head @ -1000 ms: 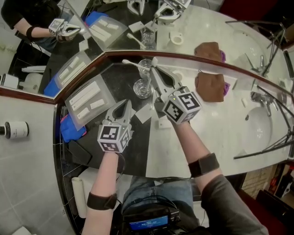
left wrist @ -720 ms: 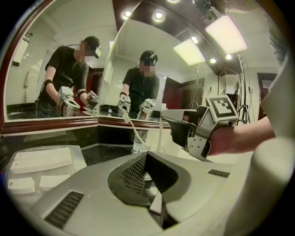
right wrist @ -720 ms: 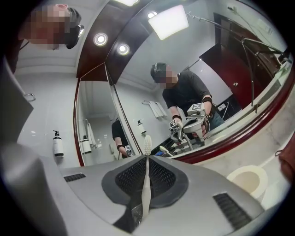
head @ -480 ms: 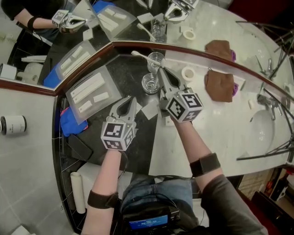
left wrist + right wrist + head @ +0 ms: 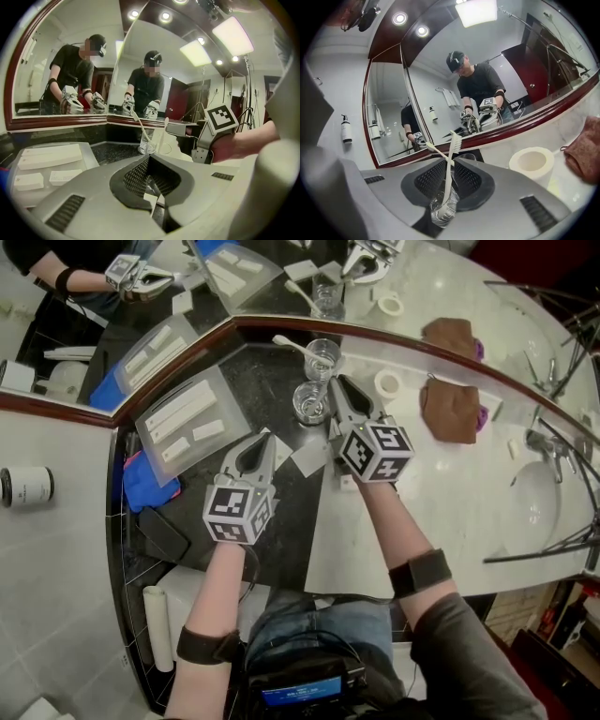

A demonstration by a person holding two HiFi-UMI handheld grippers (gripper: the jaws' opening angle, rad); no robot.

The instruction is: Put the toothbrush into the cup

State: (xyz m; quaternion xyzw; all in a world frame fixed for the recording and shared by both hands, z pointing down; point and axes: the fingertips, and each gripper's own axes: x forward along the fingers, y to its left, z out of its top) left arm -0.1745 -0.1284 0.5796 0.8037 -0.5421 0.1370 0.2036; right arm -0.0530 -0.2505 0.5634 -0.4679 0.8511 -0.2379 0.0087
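Toothbrush (image 5: pixel 450 168) upright between right gripper (image 5: pixel 337 385) jaws, just been opening, pads off it | its foot in cup (image 5: pixel 440 208) low between them | beyond tips second cup (image 5: pixel 322 357) holds another brush (image 5: pixel 292 343) | I read left gripper (image 5: pixel 264 437) jaws together

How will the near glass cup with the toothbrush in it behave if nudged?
The cup looks like clear glass: probably rigid and breakable. The toothbrush leans well above its rim, so a nudge may tip it.

- Brown towel (image 5: pixel 450 409) crumpled on the white counter (image 5: pixel 473 507)
- White roll (image 5: pixel 386 383) just beside the towel
- Clear tray (image 5: pixel 217 395) holding white packets
- Blue cloth (image 5: pixel 145 495) near the tray
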